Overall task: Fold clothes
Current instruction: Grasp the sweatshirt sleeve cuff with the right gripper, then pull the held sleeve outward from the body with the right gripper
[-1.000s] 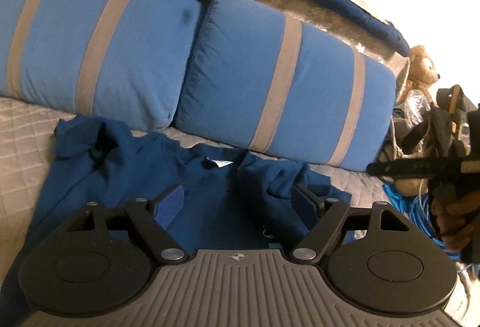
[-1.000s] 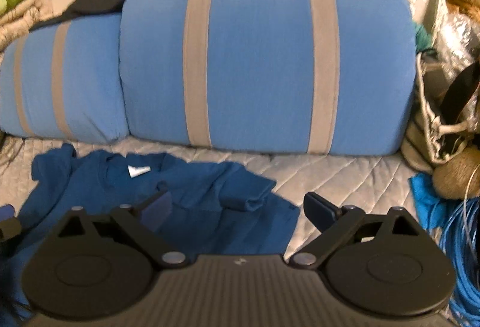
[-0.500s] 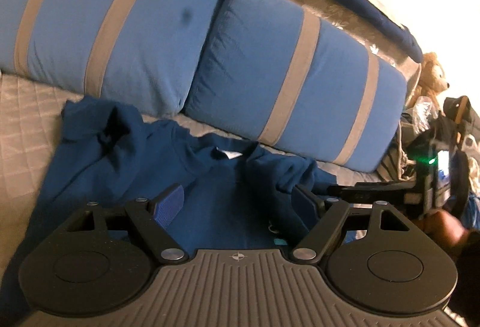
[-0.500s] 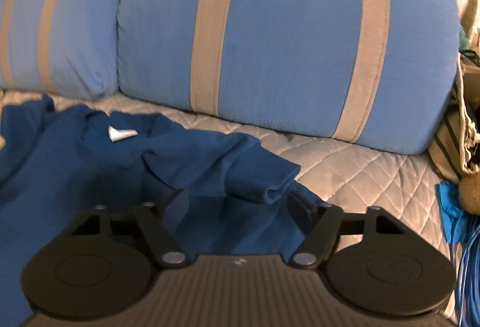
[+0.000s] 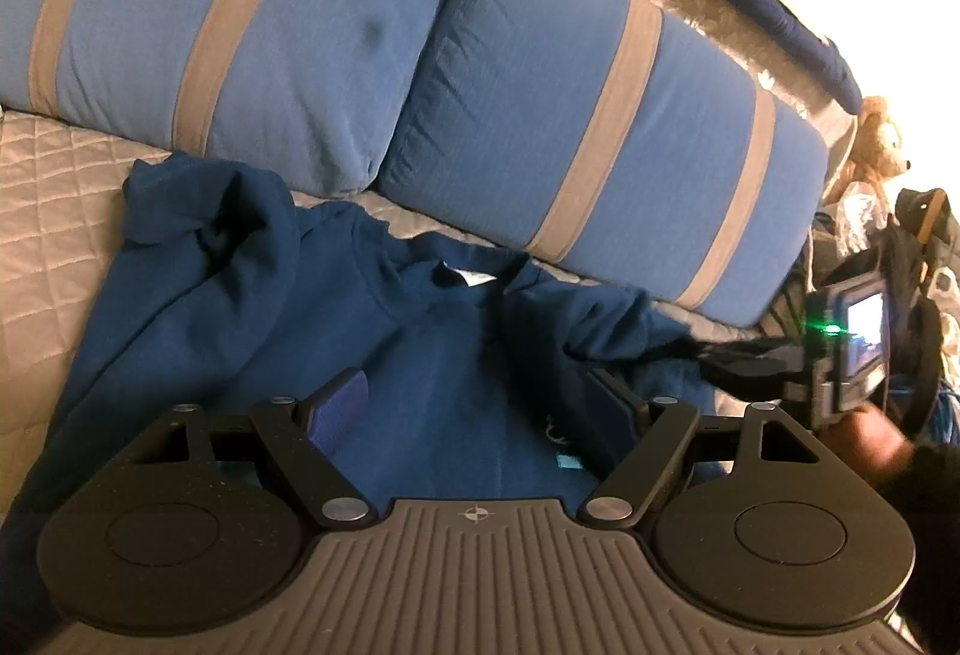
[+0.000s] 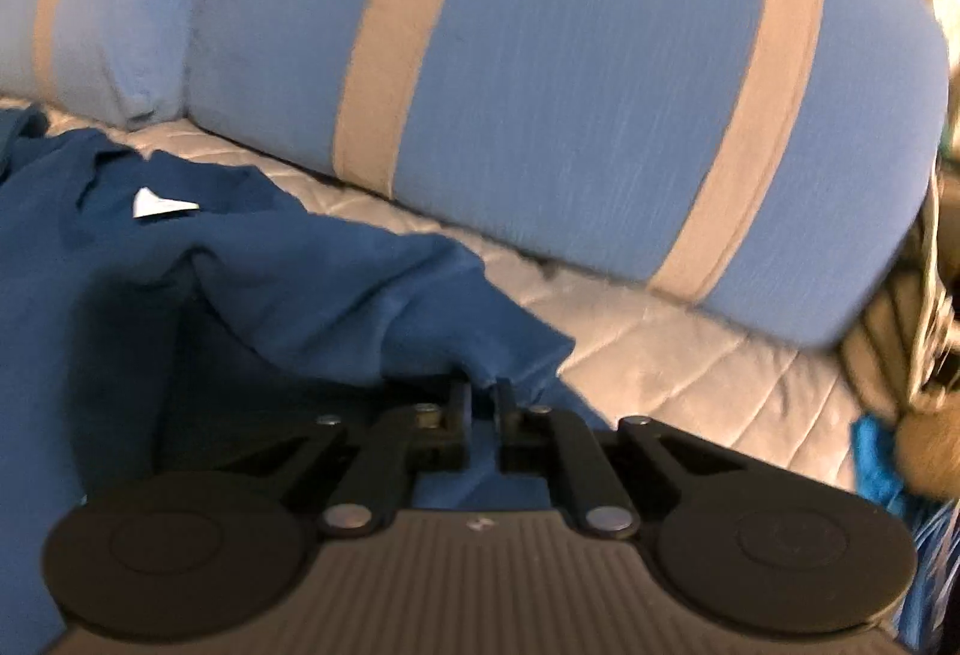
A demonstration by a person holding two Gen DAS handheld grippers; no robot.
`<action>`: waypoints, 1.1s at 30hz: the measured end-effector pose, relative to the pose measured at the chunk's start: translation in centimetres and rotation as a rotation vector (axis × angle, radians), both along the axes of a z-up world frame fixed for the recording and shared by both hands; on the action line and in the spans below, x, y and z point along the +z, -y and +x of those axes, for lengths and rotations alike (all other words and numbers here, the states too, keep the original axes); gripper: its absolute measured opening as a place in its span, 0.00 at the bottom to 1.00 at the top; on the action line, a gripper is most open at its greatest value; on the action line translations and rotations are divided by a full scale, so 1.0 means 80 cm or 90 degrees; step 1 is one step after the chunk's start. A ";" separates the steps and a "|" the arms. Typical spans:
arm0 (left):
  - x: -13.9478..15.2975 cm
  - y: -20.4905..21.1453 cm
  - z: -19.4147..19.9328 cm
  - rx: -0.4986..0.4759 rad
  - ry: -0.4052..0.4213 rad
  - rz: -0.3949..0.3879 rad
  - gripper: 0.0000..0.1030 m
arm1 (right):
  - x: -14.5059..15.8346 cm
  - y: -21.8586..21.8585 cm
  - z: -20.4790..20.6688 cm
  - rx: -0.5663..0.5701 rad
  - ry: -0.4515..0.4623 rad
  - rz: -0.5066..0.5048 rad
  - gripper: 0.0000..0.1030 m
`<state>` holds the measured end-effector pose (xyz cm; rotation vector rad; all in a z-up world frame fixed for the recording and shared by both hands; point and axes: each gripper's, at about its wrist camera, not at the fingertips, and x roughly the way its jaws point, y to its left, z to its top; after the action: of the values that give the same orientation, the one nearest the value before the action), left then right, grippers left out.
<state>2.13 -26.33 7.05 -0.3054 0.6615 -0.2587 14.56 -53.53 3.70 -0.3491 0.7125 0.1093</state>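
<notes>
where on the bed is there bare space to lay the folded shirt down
Bare quilt lies between the shirt's right sleeve and the striped pillows, and another patch left of the shirt below the pillows. The far right edge is crowded with bags, a teddy bear and blue cord.

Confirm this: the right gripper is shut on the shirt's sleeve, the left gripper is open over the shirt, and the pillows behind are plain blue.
One error: the pillows are not plain; they are blue with grey stripes, as both wrist views show. The rest stands: the right gripper is shut on the sleeve, and the left gripper is open over the shirt.
</notes>
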 end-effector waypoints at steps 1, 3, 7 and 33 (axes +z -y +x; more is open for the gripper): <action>0.000 0.001 0.000 -0.002 0.000 0.001 0.76 | 0.006 0.000 -0.007 0.010 0.011 -0.019 0.05; 0.000 0.002 -0.002 -0.006 0.003 0.003 0.76 | 0.019 0.001 -0.021 0.027 0.033 -0.055 0.05; 0.000 0.005 -0.004 -0.013 0.005 0.008 0.76 | 0.044 0.020 -0.052 0.038 0.060 -0.089 0.05; -0.001 0.009 -0.006 -0.022 0.002 0.026 0.76 | 0.059 0.180 -0.181 -0.146 -0.027 -0.032 0.05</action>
<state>1.64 -27.07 7.00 -0.2540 0.6683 -0.2783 0.07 -67.94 8.40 -0.3122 0.7936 -0.1184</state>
